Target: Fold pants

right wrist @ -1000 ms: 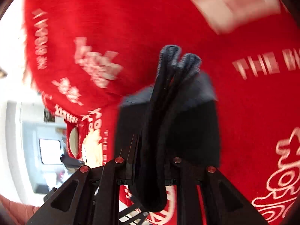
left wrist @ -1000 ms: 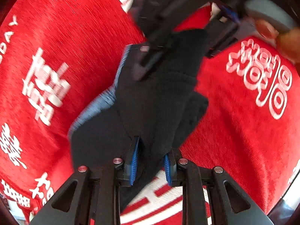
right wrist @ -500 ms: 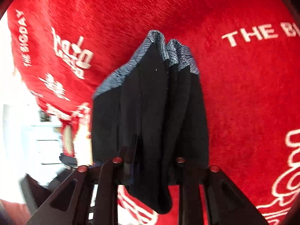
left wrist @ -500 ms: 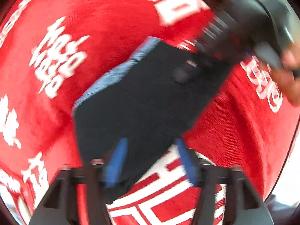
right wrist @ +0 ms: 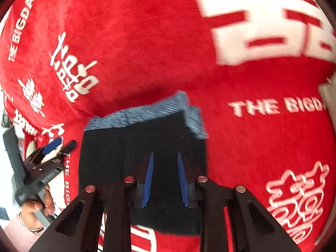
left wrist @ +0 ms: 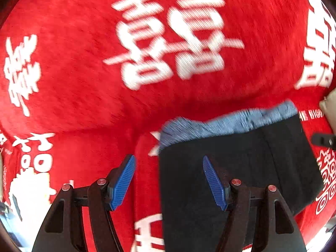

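The black pants (left wrist: 241,168) with a blue-grey waistband (left wrist: 231,121) lie folded flat on the red blanket (left wrist: 84,84). My left gripper (left wrist: 168,157) is open and holds nothing; one finger hangs over the blanket, the other over the pants' left edge. In the right wrist view the pants (right wrist: 117,157) lie right under my right gripper (right wrist: 165,153). Its jaws stand a narrow gap apart and are closing, and the blue pads (right wrist: 148,178) pinch no cloth. The left gripper (right wrist: 50,149) shows at the left, held by a hand (right wrist: 35,205).
White characters and lettering cover the red blanket (right wrist: 147,42), which humps up behind the pants. A beige object (left wrist: 329,109) pokes in at the right edge. Past the blanket's left edge there is pale floor (right wrist: 6,168).
My left gripper let go of the pants, opened wide and swung off to their left. The pants, which hung bunched from my right gripper, now lie flat and folded, free of its pads.
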A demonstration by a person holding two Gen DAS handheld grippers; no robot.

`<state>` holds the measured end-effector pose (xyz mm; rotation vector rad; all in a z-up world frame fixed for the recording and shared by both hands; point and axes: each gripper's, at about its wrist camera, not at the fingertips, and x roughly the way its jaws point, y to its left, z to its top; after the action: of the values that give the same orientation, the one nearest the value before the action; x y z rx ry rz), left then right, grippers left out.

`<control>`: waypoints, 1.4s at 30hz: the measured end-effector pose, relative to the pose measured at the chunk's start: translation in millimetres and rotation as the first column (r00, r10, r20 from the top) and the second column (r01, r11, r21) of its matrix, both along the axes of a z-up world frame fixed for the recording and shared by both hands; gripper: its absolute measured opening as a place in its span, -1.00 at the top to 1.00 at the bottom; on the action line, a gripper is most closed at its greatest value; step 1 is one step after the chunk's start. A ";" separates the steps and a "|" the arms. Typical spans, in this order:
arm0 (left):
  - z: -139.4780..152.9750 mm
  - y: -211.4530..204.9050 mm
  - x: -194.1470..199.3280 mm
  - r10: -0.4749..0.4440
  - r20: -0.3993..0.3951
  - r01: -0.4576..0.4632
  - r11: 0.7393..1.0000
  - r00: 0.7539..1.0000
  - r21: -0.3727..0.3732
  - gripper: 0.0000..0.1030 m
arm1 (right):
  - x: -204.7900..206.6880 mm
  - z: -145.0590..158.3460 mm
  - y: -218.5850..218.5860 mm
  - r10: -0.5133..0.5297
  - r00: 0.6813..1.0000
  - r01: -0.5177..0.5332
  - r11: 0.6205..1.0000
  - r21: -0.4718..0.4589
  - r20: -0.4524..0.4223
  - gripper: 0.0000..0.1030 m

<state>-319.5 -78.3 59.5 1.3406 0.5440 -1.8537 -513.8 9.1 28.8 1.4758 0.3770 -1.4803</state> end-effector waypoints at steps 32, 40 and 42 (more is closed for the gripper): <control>-63.7 -73.8 30.1 0.236 -0.082 -0.227 0.968 0.968 0.103 -0.63 | 11.3 -38.6 49.7 -0.071 0.997 0.071 0.997 0.002 0.001 0.49; -20.0 0.5 43.5 0.116 -0.045 -0.113 0.991 0.992 0.069 -0.62 | 13.5 -11.8 69.3 -0.102 0.994 0.103 0.995 0.014 -0.038 0.09; -24.9 18.2 53.4 0.118 -0.026 -0.114 0.988 0.993 0.104 -0.63 | 18.1 -7.5 78.8 -0.095 0.994 0.096 0.995 0.019 -0.047 0.09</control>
<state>-266.1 -60.1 34.6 1.3184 0.7275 -1.7760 -495.7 87.9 21.3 1.4963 0.3548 -1.5924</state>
